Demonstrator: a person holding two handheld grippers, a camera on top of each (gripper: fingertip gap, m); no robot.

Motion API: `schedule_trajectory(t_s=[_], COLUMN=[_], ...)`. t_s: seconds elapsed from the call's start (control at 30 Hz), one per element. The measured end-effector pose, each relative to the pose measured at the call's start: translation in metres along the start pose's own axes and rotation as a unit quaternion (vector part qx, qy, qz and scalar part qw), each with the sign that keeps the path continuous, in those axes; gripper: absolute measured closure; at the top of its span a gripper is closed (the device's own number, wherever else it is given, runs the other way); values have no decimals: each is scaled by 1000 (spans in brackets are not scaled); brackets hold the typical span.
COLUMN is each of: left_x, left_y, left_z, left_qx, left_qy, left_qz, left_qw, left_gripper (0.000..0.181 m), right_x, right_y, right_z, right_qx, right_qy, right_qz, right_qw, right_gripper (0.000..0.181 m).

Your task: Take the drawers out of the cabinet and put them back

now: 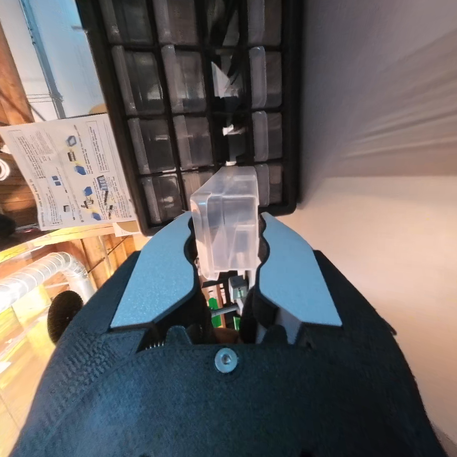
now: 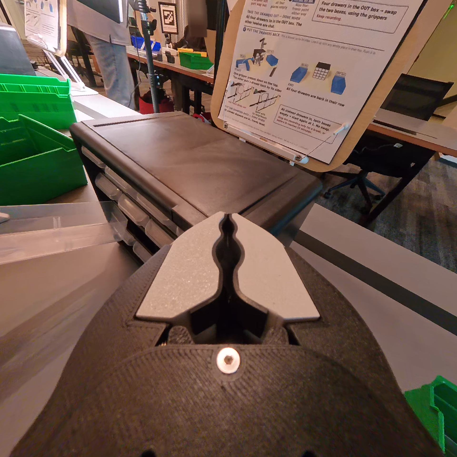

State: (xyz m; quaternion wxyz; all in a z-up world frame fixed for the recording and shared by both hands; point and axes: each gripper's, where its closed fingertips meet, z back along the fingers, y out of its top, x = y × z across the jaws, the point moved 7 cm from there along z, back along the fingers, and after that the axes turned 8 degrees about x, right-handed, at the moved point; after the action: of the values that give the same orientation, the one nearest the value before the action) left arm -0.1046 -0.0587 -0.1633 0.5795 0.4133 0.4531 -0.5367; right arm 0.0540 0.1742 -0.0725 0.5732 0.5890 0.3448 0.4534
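Observation:
The black cabinet holds a grid of clear drawers and shows turned sideways in the left wrist view. My left gripper is shut on the sides of a clear drawer, whose far end sits at a slot of the cabinet. Two other slots in that row stand empty. In the right wrist view my right gripper is shut and empty, its tips over the near corner of the cabinet's top. The held drawer sticks out from the cabinet front at the left there.
Green bins stand left of the cabinet, and another green bin is at the lower right. An instruction board leans behind the cabinet and also shows in the left wrist view. A person stands at the far tables.

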Motion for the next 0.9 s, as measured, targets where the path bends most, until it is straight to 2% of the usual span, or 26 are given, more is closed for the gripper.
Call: schedule_trajectory(t_s=[0.1, 0.2, 0.23, 0.37, 0.43, 0.53, 0.6, 0.7, 0.77, 0.8, 0.87, 0.9], left_x=[5, 14, 16, 18, 16, 12, 9, 6, 4, 3, -2, -6], left_y=[14, 29, 31, 36, 40, 52, 63, 80, 88, 89, 90, 90], left_z=[7, 15, 18, 26, 29, 34, 38, 44, 47, 47, 47, 50], left_qx=[15, 40, 47, 75, 87, 118, 140, 167, 185, 186, 202, 222], left_qy=[17, 66, 82, 121, 135, 140, 147, 157, 164, 168, 201, 220], left_qz=[-19, -46, -51, -37, -41, -32, -34, -40, -40, -33, 20, 71], left_qw=[1000, 996, 994, 989, 986, 983, 979, 973, 968, 968, 958, 947], left_gripper=[134, 134, 134, 134, 134, 134, 134, 134, 134, 134, 133, 125], right_x=[-1, -1, -3, -39, -69, -121, -151, -172, -174, -174, -172, -169], right_y=[1, 1, 3, 4, -7, -36, -54, -64, -62, -61, -58, -55], right_z=[0, 0, 3, 28, 43, 59, 63, 60, 60, 59, 60, 60], right_qx=[-2, -2, 6, 57, 69, 83, 88, 104, 137, 140, 145, 147], right_qy=[-3, 6, 13, 77, 94, 90, 102, 99, 61, 49, 32, 8], right_qz=[6, 42, 67, 173, 277, 478, 547, 577, 603, 615, 614, 611], right_qw=[1000, 999, 998, 980, 954, 870, 826, 804, 784, 775, 775, 778], right_gripper=[181, 181, 171, 108, 94, 96, 100, 109, 132, 133, 133, 134])
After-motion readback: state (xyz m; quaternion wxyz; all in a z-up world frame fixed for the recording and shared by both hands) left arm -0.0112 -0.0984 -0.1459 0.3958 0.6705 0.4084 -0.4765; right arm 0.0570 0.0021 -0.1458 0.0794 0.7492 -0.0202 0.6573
